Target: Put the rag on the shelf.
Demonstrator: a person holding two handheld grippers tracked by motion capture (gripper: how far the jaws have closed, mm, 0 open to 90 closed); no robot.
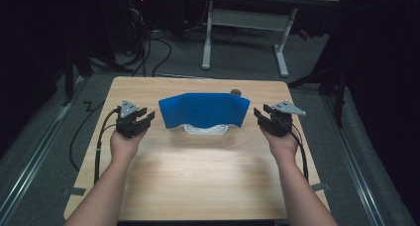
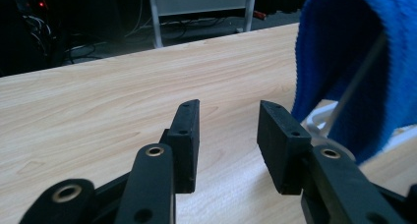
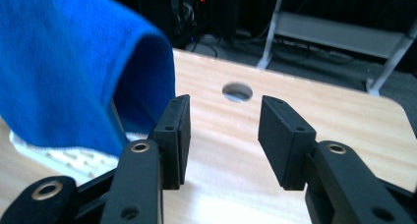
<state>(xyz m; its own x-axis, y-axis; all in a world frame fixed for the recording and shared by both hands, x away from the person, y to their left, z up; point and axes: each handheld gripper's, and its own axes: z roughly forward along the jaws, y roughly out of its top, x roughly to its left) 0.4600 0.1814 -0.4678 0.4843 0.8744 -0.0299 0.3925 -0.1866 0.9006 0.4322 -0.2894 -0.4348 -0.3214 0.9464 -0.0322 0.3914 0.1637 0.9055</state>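
High view: blue towel [image 1: 204, 110] hides most of white rack [image 1: 206, 129].

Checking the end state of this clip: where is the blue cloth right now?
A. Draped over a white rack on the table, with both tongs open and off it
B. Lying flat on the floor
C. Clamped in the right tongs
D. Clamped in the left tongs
A: the blue cloth hangs over the white rack, while the left tongs and right tongs stand open at its two sides with nothing between them.
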